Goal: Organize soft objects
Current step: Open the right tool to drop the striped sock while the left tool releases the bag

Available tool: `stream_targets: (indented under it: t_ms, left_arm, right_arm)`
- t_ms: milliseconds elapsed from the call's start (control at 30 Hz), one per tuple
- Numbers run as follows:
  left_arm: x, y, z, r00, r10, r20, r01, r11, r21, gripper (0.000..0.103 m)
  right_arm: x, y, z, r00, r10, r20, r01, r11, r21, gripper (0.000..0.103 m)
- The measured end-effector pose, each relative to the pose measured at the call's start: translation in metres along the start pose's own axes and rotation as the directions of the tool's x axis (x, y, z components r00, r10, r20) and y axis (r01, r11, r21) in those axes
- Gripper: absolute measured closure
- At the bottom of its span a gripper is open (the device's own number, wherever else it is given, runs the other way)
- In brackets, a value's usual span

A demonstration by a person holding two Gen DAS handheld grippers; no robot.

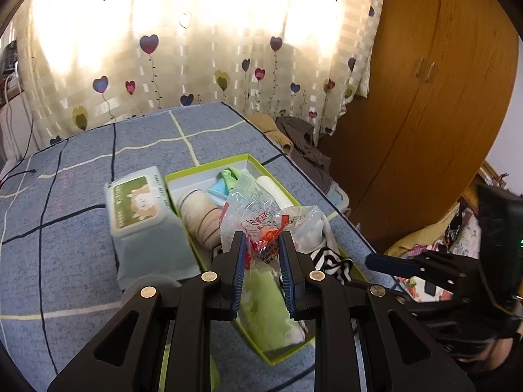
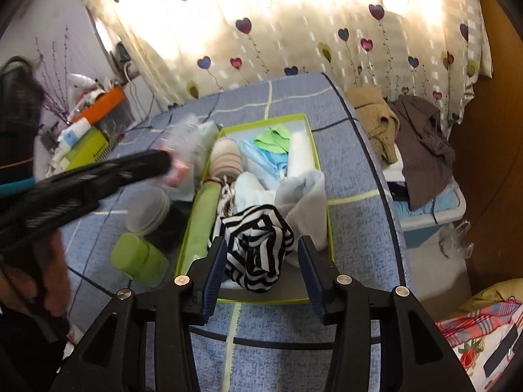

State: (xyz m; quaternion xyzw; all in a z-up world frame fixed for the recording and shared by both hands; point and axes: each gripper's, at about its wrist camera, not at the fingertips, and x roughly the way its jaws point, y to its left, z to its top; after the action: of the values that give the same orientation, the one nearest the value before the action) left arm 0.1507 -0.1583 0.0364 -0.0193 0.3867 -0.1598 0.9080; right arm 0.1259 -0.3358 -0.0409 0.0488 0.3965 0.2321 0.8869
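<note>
A green-rimmed box [image 1: 209, 165] [image 2: 261, 121] lies on the blue checked bedspread, packed with soft things: a green rolled towel [image 1: 264, 313], a beige striped roll [image 2: 225, 156], white and blue cloths. My left gripper [image 1: 261, 241] is shut on a crinkled clear plastic packet [image 1: 261, 209] with red print, held over the box's near half. In the right wrist view the left gripper [image 2: 157, 163] shows blurred at the left. My right gripper [image 2: 263, 243] stands open around a black-and-white striped cloth [image 2: 258, 251] that rests in the box's near end; the right pad stands apart from it.
A pack of wet wipes [image 1: 143, 209] lies left of the box, with a green bottle [image 2: 137, 254] and a round grey container [image 2: 147, 209] nearby. Clothes [image 2: 418, 140] are heaped on a bin beside the bed's right edge. A wooden wardrobe [image 1: 425, 98] stands beyond.
</note>
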Motion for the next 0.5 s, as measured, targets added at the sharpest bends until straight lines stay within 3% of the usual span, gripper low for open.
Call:
stream_targets:
  t_ms: [367,500]
  left_arm:
    - [0.063,-0.005,0.022,0.996,0.047,-0.082,-0.047,0.999,0.009,0.081]
    - [0.084,-0.002,0.024,0.991,0.054,-0.123,-0.055,0.998,-0.005,0.076]
  right_arm:
    - [0.006,-0.026,0.008,0.999,0.033,0.018,-0.034,0.999,0.038,0.059]
    - [0.011,-0.034,0.01,0.999,0.048,0.017,-0.048,0.998,0.05,0.059]
